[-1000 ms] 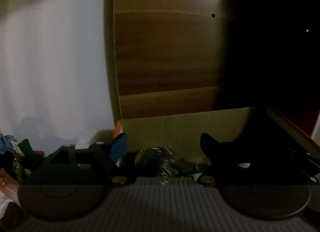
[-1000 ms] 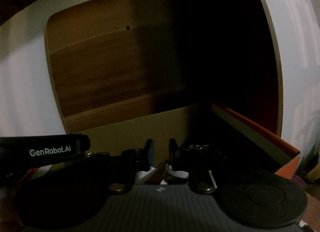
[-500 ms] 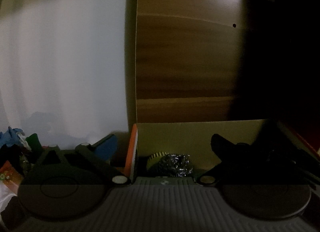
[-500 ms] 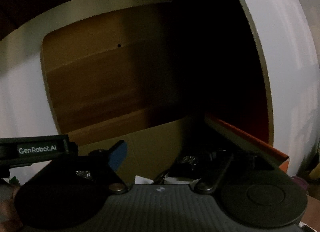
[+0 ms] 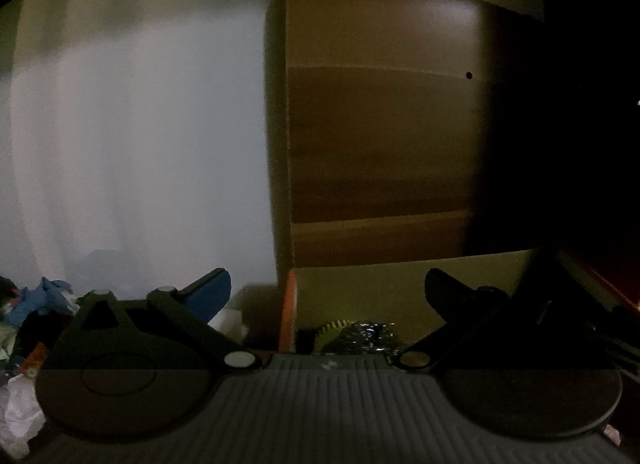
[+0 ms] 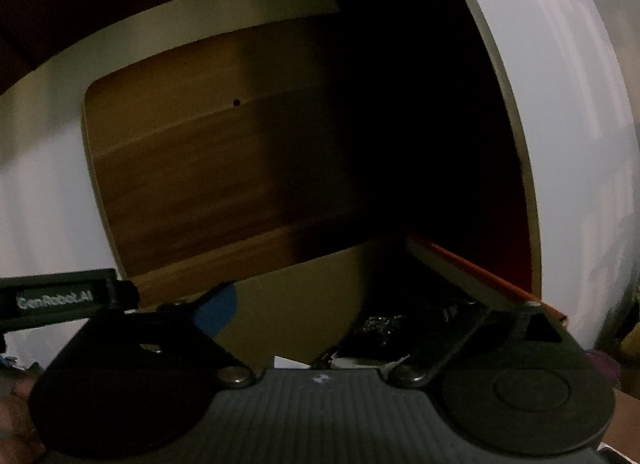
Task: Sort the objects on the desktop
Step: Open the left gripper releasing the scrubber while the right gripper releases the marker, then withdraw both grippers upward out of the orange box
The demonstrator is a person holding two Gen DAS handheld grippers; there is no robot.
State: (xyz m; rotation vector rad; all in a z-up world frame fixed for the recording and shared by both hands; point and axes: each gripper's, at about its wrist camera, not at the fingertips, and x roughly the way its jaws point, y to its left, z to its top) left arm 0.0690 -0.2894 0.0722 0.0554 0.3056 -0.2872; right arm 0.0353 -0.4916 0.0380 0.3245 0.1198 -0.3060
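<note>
Right wrist view: right gripper (image 6: 340,304) opening, nothing pinched, above cardboard box (image 6: 296,300); left gripper (image 5: 328,288) spread, likewise released.

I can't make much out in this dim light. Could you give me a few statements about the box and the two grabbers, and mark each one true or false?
1. The cardboard box has an orange edge. True.
2. The left gripper is clamped on a pen. False: its jaws stand wide apart with nothing between them.
3. A dark crinkly bundle lies inside the box. True.
4. The right gripper is squeezed shut. False: its jaws are opening and grip nothing.
5. A wooden panel stands behind the box. True.
</note>
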